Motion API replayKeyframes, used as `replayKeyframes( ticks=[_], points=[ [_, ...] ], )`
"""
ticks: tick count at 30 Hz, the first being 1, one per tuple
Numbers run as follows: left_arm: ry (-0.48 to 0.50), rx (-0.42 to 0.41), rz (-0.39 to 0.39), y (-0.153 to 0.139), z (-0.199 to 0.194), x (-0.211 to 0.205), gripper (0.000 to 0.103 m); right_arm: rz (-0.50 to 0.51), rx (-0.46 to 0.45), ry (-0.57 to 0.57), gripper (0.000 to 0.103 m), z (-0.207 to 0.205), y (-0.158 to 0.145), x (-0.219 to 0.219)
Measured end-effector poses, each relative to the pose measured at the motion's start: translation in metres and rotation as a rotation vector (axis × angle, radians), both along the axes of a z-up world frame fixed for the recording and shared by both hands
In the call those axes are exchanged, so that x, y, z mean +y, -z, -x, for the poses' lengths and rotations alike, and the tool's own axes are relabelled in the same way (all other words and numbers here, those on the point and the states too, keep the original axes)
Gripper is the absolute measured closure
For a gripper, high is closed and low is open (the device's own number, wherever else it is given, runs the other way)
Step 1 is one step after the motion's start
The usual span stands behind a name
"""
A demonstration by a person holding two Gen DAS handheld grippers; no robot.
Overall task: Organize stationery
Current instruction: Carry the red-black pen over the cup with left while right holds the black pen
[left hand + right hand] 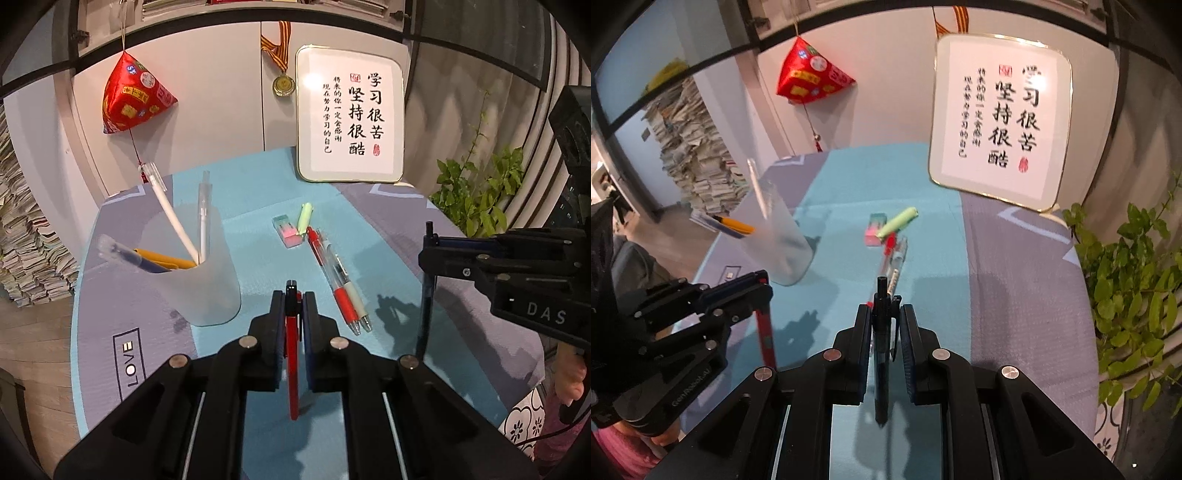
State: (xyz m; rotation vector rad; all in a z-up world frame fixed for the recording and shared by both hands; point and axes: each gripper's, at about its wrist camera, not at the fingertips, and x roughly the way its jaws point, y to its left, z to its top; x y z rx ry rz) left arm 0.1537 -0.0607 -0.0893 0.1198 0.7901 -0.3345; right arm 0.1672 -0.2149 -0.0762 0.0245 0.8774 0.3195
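My left gripper is shut on a red pen, held upright above the mat. My right gripper is shut on a black pen, also upright; it shows in the left wrist view at right. A frosted pen cup stands left of the left gripper and holds white, yellow and blue pens. On the mat lie two red-and-white pens, a green highlighter and a pink-green eraser. The cup shows left in the right wrist view.
A blue and grey mat covers the table. A framed calligraphy board leans at the back. A red pouch and a medal hang on the cabinet. A green plant stands right; paper stacks left.
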Motion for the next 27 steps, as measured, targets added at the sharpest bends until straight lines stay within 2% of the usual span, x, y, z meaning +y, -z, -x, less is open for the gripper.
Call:
replayKeyframes(
  ticks=[9, 15, 21, 27],
  points=[
    [-0.022, -0.068, 0.039, -0.028, 0.013, 0.017, 0.096, -0.007, -0.065, 0.006, 0.086, 0.011, -0.029, 0.004],
    [-0.042, -0.127, 0.052, -0.057, 0.016, 0.031, 0.096, -0.005, -0.09, -0.029, 0.086, 0.011, -0.044, 0.022],
    [-0.074, -0.254, 0.032, -0.102, 0.012, 0.042, 0.096, -0.004, -0.085, -0.046, 0.086, 0.013, -0.045, 0.035],
    [-0.146, -0.271, 0.038, -0.107, -0.009, 0.06, 0.096, 0.0, -0.112, -0.043, 0.086, 0.017, -0.057, 0.037]
  ],
)
